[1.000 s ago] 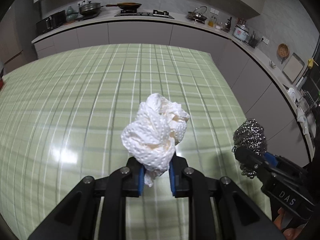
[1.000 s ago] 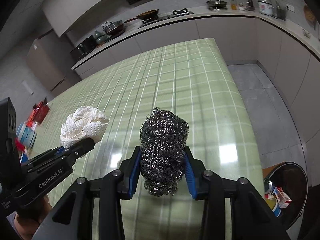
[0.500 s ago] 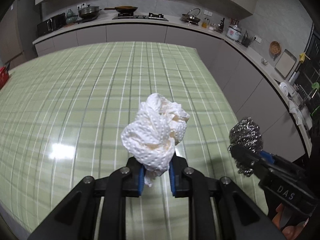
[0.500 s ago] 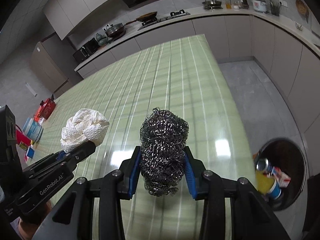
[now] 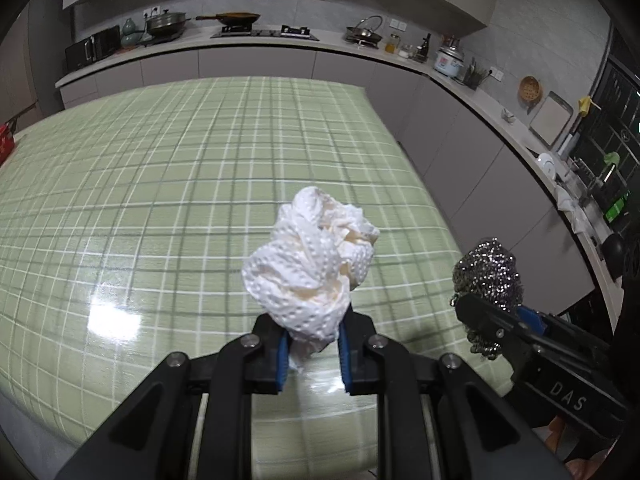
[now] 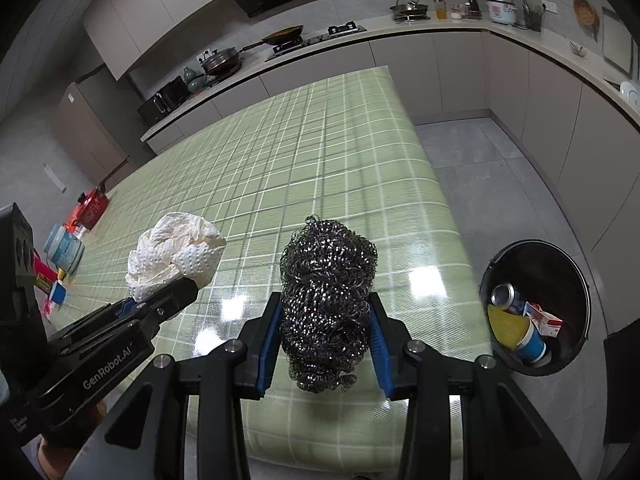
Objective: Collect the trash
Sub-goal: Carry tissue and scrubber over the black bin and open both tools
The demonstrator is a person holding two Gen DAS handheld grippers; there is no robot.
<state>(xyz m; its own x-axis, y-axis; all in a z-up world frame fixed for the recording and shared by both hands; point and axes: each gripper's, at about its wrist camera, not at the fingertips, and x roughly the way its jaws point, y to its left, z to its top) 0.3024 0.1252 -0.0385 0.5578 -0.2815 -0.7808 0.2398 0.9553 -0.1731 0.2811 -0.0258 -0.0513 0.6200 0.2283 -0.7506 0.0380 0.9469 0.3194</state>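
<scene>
Our L gripper (image 5: 311, 344) clamped on paper wad (image 5: 310, 270), our R gripper (image 6: 323, 346) clamped on steel scourer (image 6: 326, 300), both held above green check table (image 6: 320, 152), bin (image 6: 536, 308) w/ can, cup, carton on floor to R of table edge.

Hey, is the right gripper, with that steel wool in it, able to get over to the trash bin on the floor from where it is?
Probably yes. The right gripper is shut on the steel wool near the table's right edge, and the open bin stands on the floor just past that edge, with nothing visible between them.
</scene>
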